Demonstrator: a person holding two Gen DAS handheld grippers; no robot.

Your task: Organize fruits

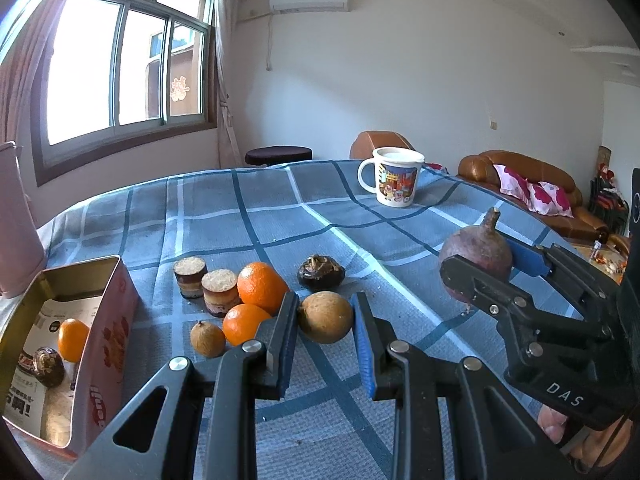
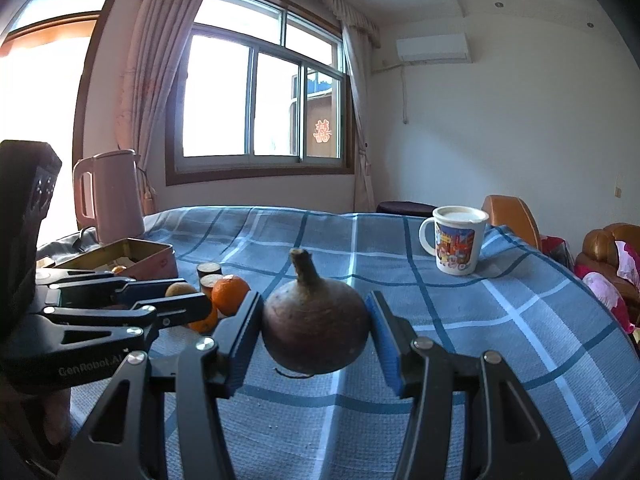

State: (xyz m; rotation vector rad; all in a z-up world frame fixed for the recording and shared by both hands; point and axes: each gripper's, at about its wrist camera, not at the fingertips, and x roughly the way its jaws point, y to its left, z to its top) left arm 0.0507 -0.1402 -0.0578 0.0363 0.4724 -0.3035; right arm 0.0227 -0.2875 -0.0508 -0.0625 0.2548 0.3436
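The left gripper (image 1: 325,316) pinches the round brown fruit (image 1: 326,317) near the oranges (image 1: 260,288), probably to carry it left into the open tin (image 1: 102,308), while the right gripper (image 2: 316,320) pinches the purple beet (image 2: 316,322), seemingly just above the cloth.

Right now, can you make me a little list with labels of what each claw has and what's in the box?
left claw: around a round brown fruit, pads touching it
right claw: around a purple beet-like root, stem up
tin box: open, holds an orange and a dark chestnut-like fruit
loose on cloth: two oranges, a small brown fruit, a dark fruit, two cut cane pieces
far side: cartoon mug
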